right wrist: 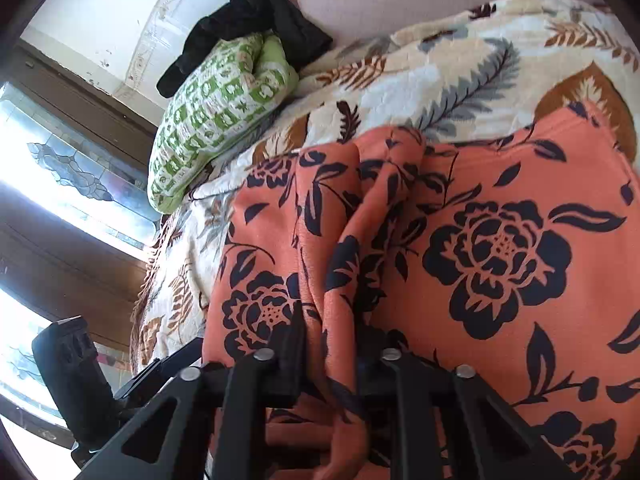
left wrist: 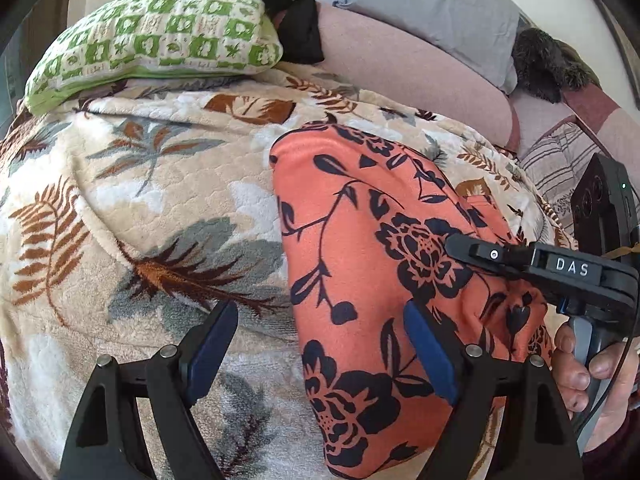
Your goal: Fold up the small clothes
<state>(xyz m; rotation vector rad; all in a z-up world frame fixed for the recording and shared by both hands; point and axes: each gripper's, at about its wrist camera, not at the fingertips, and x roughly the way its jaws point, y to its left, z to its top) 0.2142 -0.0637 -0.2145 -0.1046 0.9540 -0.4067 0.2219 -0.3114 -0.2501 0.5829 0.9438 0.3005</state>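
Orange floral garment point(left wrist: 360, 248) spread on a leaf-print blanket point(left wrist: 160, 184) for folding, right gripper point(right wrist: 340, 344) clamped shut on a bunched fold, likely to lift it over, left gripper point(left wrist: 320, 340) gaping wide above the near edge, holding nothing.

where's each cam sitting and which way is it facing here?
Left wrist: on the left gripper, looking down its open fingers at the orange floral garment on the leaf-print blanket; right gripper and a hand show.
Right wrist: on the right gripper, shut on a bunched fold of the garment, facing the window.
Shared: garment, blanket, green pillow, black cloth.
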